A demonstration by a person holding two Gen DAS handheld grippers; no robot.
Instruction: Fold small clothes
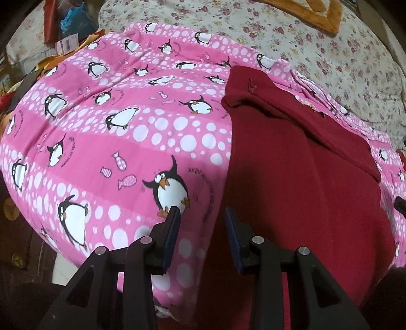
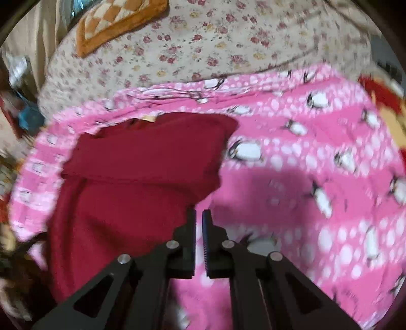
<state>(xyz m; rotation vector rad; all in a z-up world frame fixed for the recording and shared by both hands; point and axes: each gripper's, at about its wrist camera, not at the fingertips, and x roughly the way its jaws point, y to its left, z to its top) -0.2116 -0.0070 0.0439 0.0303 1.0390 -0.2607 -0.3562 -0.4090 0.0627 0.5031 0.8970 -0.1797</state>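
Note:
A dark red garment [image 1: 299, 172] lies on a pink penguin-print blanket [image 1: 121, 132], with its top part folded over. My left gripper [image 1: 201, 215] is open and empty, its fingers straddling the garment's left edge near its lower part. In the right wrist view the same red garment [image 2: 132, 182] fills the left middle. My right gripper [image 2: 199, 215] is nearly closed with a thin gap and holds nothing, just off the garment's right edge over the pink blanket [image 2: 304, 193]. This view is blurred by motion.
A floral bedsheet [image 1: 317, 43] lies beyond the blanket, with an orange checked cushion [image 2: 114, 22] at the far end. Clutter and a blue bag [image 1: 73, 22] sit at the far left. The blanket's edge drops off at the lower left.

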